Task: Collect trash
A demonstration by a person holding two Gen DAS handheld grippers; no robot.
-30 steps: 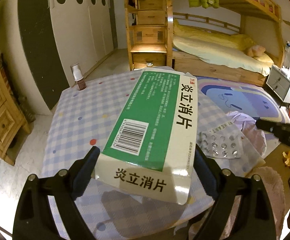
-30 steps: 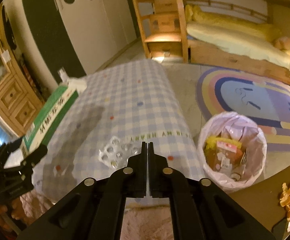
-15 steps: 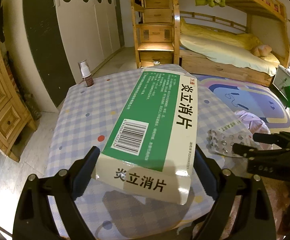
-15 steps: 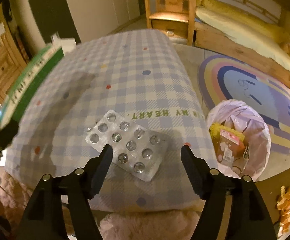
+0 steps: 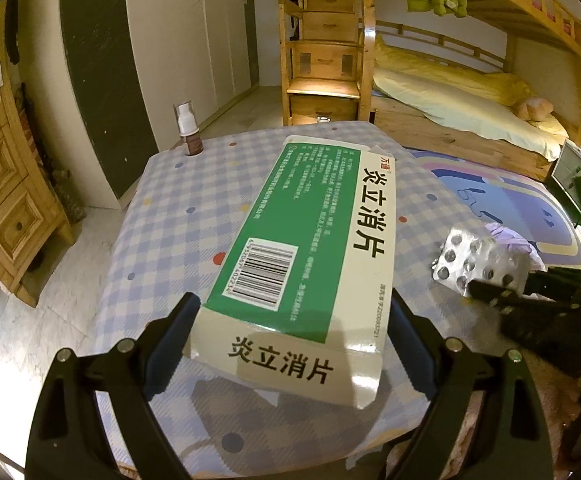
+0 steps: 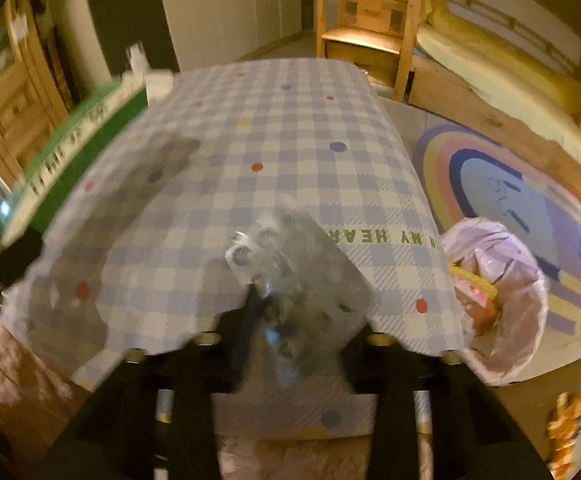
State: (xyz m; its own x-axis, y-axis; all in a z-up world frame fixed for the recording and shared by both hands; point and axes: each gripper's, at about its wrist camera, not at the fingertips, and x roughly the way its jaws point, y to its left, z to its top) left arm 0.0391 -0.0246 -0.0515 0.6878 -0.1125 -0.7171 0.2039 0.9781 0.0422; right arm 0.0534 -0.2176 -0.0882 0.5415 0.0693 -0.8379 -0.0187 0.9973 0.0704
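Note:
My left gripper [image 5: 290, 324] is shut on a green and white medicine box [image 5: 310, 248] and holds it above the checked tablecloth [image 5: 178, 208]. The box also shows at the left of the right wrist view [image 6: 74, 148]. My right gripper [image 6: 290, 320] is shut on a silver pill blister pack [image 6: 306, 272], tilted up off the cloth; the view is blurred. The pack [image 5: 478, 260] and the right gripper [image 5: 502, 296] show at the right of the left wrist view. A bin with a pink liner [image 6: 502, 300] stands on the floor right of the table.
A small brown pump bottle [image 5: 188, 128] stands at the table's far left corner. A wooden bunk bed [image 5: 450, 92] and a rainbow rug [image 6: 530, 200] lie beyond the table. A wooden cabinet [image 5: 2, 200] stands at the left.
My right gripper has closed on the blister pack and tilted it up off the cloth. My left gripper still holds the box, moved slightly.

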